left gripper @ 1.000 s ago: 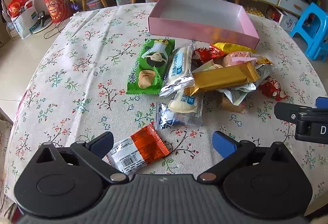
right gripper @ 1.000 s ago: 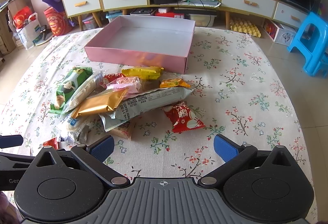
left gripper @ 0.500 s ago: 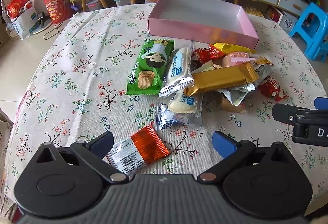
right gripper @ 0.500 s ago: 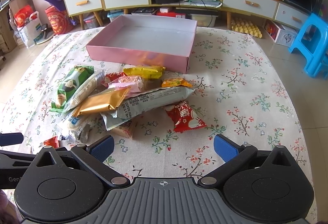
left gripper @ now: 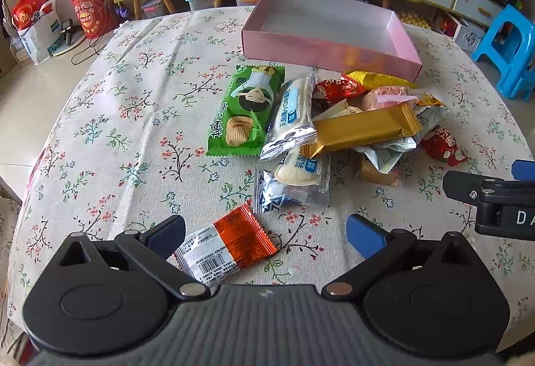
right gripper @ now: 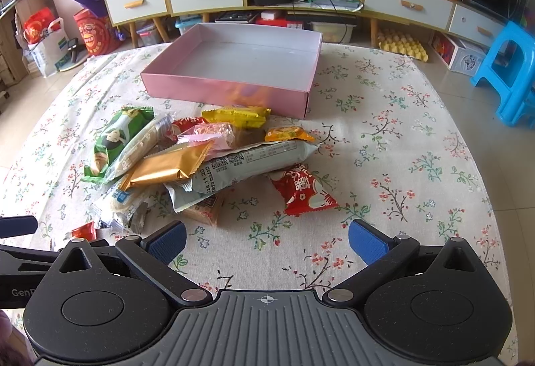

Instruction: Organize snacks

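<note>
- The counter (left gripper: 110, 118) carries a floral cloth and all the task items.
- The pink box (right gripper: 234, 63) sits open on the far side of the counter; no snacks are seen inside it.
- The snack pile (right gripper: 200, 158) lies just in front of the near wall of the pink box, with packets overlapping one another.
- The green chip packet (left gripper: 245, 110) lies flat at the left edge of the pile, touching the clear biscuit packet (left gripper: 292, 118) on its right.
- The gold bar (left gripper: 361, 130) lies across the middle of the pile, on top of other packets.
- The grey long packet (right gripper: 247, 167) lies beneath the gold bar's right end and angles toward the right.
- The red packet (right gripper: 302, 192) sits at the right edge of the pile, partly under the grey long packet.
- The orange packet (left gripper: 230, 244) lies alone near the counter's front edge, apart from the pile.
- The left tongs (left gripper: 265, 235) hang spread wide, empty, with the orange packet between the fingers and close to the left one.
- The right tongs (right gripper: 267, 240) hang spread wide, empty, over bare cloth in front of the pile.
</note>
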{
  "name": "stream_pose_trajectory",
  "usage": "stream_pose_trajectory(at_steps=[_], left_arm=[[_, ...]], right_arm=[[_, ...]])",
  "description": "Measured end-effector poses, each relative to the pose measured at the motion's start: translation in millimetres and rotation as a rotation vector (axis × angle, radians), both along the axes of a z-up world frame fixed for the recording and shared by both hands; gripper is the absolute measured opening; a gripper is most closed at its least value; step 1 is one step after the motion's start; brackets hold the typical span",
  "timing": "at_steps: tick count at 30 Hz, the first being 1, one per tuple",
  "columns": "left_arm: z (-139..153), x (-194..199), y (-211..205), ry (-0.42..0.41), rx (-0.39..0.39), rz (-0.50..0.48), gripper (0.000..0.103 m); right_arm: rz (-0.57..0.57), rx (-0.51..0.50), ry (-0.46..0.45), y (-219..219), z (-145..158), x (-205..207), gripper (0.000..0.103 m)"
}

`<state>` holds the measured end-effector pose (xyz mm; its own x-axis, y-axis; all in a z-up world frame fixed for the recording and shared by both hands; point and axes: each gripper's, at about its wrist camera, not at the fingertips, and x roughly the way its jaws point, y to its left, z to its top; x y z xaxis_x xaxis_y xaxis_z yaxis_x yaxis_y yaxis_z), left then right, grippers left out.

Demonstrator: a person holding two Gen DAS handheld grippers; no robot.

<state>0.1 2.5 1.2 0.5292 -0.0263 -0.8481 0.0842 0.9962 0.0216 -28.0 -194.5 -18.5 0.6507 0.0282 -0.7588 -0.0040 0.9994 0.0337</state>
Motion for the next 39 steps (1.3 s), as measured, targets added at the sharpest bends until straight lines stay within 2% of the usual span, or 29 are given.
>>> stream_pose_trajectory(at_steps=[39], left_arm=[[3.4,1.4,-0.8,0.0,-0.001,-0.004,0.103]], right_arm=[[0.006,-0.001,-0.002,2.0,0.3,0.5,0.103]])
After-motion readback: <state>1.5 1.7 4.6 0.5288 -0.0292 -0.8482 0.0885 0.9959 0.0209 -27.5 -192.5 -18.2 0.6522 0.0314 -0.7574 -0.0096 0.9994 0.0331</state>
